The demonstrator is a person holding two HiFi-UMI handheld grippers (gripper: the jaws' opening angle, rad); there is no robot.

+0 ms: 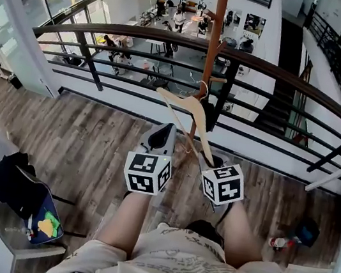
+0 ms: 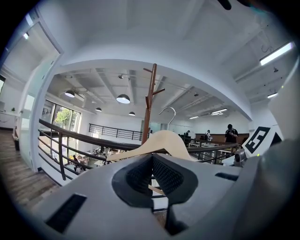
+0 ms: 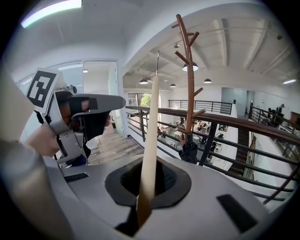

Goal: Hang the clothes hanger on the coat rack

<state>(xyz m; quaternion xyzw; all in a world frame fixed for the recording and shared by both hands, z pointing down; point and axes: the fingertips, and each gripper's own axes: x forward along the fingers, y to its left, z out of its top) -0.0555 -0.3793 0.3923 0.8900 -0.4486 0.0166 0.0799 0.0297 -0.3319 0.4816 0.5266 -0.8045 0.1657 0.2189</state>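
Observation:
The pale wooden clothes hanger point(image 1: 191, 107) is held up in front of the brown coat rack point(image 1: 215, 36), just short of the railing. My right gripper point(image 1: 208, 162) is shut on the end of the hanger's right arm; in the right gripper view that arm point(image 3: 150, 136) rises straight out of the shut jaws. My left gripper point(image 1: 165, 132) sits under the hanger's left half, jaws shut with the thin lower bar point(image 2: 154, 189) between them. The metal hook point(image 2: 168, 111) stands free in the air right of the rack's pole point(image 2: 148, 108), on no peg.
A dark curved railing point(image 1: 142, 34) runs across behind the rack, with an open atrium and people below. A black bag point(image 1: 16, 188) lies on a white table at the left. A bottle point(image 1: 279, 241) lies on the wooden floor at the right.

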